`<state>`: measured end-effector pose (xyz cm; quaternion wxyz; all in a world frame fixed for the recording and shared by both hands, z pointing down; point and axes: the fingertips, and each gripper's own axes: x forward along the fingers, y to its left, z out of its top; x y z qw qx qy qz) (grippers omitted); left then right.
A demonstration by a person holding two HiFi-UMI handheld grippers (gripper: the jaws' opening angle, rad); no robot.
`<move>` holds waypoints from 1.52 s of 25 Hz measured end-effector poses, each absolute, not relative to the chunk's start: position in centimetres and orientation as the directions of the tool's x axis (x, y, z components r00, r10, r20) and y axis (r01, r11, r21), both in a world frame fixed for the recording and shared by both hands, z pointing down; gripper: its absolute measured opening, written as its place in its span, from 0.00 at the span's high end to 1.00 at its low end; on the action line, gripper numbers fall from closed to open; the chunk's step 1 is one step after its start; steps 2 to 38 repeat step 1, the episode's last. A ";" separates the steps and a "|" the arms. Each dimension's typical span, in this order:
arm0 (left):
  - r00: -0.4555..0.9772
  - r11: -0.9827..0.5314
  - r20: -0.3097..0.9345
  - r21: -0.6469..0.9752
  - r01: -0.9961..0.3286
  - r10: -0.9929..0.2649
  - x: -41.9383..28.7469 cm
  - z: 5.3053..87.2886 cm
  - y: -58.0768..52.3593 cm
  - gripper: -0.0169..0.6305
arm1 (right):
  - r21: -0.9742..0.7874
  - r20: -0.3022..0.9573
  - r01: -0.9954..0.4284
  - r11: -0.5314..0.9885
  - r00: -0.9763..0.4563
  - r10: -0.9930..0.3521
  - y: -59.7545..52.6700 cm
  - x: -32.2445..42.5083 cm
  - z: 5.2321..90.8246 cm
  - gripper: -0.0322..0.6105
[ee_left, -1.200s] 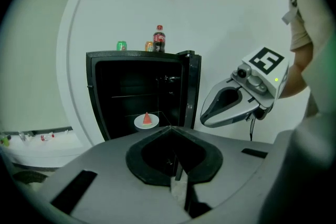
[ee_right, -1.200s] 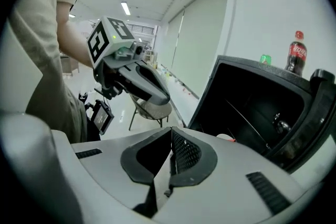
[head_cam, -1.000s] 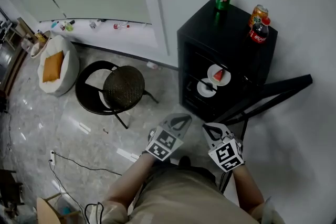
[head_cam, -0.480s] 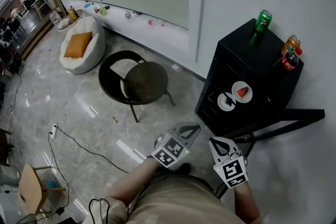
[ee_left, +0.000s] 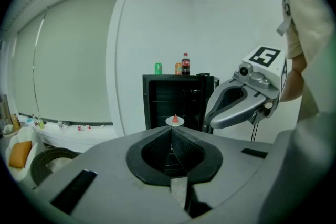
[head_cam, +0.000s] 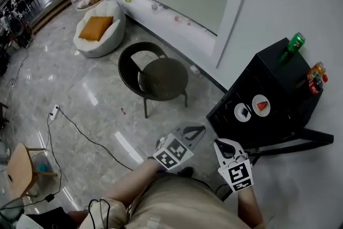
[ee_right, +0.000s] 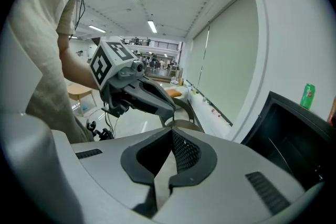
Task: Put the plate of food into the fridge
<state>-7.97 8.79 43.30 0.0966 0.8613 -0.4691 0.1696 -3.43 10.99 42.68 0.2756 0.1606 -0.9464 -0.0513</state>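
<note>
The plate of food (head_cam: 261,105) sits on a shelf inside the open black fridge (head_cam: 274,64), just beside a second plate (head_cam: 243,112). Near the fridge, the left gripper (head_cam: 195,130) and the right gripper (head_cam: 223,143) are both clenched on nothing.

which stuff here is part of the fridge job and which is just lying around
Job: black fridge, door open; plate of red food and second plate inside it; left gripper, right gripper, both shut and empty.
Lying about: green can, cola bottle, round chair, beanbag.
</note>
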 end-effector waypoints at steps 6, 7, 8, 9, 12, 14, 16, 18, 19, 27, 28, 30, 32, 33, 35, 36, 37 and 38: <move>0.498 -0.535 0.379 0.008 -0.845 -0.780 -9.0 43.2 9.2 0.96 | 0.185 0.506 -0.270 0.945 -0.798 -0.327 11.5 -4.4 42.7 0.92; 0.498 -0.535 0.379 0.008 -0.845 -0.780 -9.0 43.2 9.2 0.96 | 0.185 0.506 -0.270 0.945 -0.798 -0.327 11.5 -4.4 42.7 0.92; 0.498 -0.535 0.379 0.008 -0.845 -0.780 -9.0 43.2 9.2 0.96 | 0.185 0.506 -0.270 0.945 -0.798 -0.327 11.5 -4.4 42.7 0.92; 0.498 -0.535 0.379 0.008 -0.845 -0.780 -9.0 43.2 9.2 0.96 | 0.185 0.506 -0.270 0.945 -0.798 -0.327 11.5 -4.4 42.7 0.92; 0.498 -0.535 0.379 0.008 -0.845 -0.780 -9.0 43.2 9.2 0.96 | 0.185 0.506 -0.270 0.945 -0.798 -0.327 11.5 -4.4 42.7 0.92; 0.498 -0.535 0.379 0.008 -0.845 -0.780 -9.0 43.2 9.2 0.96 | 0.185 0.506 -0.270 0.945 -0.798 -0.327 11.5 -4.4 42.7 0.92; 0.498 -0.535 0.379 0.008 -0.845 -0.780 -9.0 43.2 9.2 0.96 | 0.185 0.506 -0.270 0.945 -0.798 -0.327 11.5 -4.4 42.7 0.92; 0.498 -0.535 0.379 0.008 -0.845 -0.780 -9.0 43.2 9.2 0.96 | 0.185 0.506 -0.270 0.945 -0.798 -0.327 11.5 -4.4 42.7 0.92; 0.498 -0.535 0.379 0.008 -0.845 -0.780 -9.0 43.2 9.2 0.96 | 0.185 0.506 -0.270 0.945 -0.798 -0.327 11.5 -4.4 42.7 0.92; 0.498 -0.535 0.379 0.008 -0.845 -0.780 -9.0 43.2 9.2 0.96 | 0.185 0.506 -0.270 0.945 -0.798 -0.327 11.5 -4.4 42.7 0.92; 0.498 -0.535 0.379 0.008 -0.845 -0.780 -9.0 43.2 9.2 0.96 | 0.185 0.506 -0.270 0.945 -0.798 -0.327 11.5 -4.4 42.7 0.92; 0.498 -0.535 0.379 0.008 -0.845 -0.780 -9.0 43.2 9.2 0.96 | 0.185 0.506 -0.270 0.945 -0.798 -0.327 11.5 -4.4 42.7 0.92; 0.498 -0.535 0.379 0.008 -0.845 -0.780 -9.0 43.2 9.2 0.96 | 0.185 0.506 -0.270 0.945 -0.798 -0.327 11.5 -4.4 42.7 0.92; 0.498 -0.535 0.379 0.008 -0.845 -0.780 -9.0 43.2 9.2 0.96 | 0.185 0.506 -0.270 0.945 -0.798 -0.327 11.5 -4.4 42.7 0.92; 0.498 -0.535 0.379 0.008 -0.845 -0.780 -9.0 43.2 9.2 0.96 | 0.185 0.506 -0.270 0.945 -0.798 -0.327 11.5 -4.4 42.7 0.92; 0.498 -0.535 0.379 0.008 -0.845 -0.780 -9.0 43.2 9.2 0.96 | 0.185 0.506 -0.270 0.945 -0.798 -0.327 11.5 -4.4 42.7 0.92; 0.498 -0.535 0.379 0.008 -0.845 -0.780 -9.0 43.2 9.2 0.96 | 0.185 0.506 -0.270 0.945 -0.798 -0.327 11.5 -4.4 42.7 0.92; 0.498 -0.535 0.379 0.008 -0.845 -0.780 -9.0 43.2 9.2 0.96 | 0.185 0.506 -0.270 0.945 -0.798 -0.327 11.5 -4.4 42.7 0.92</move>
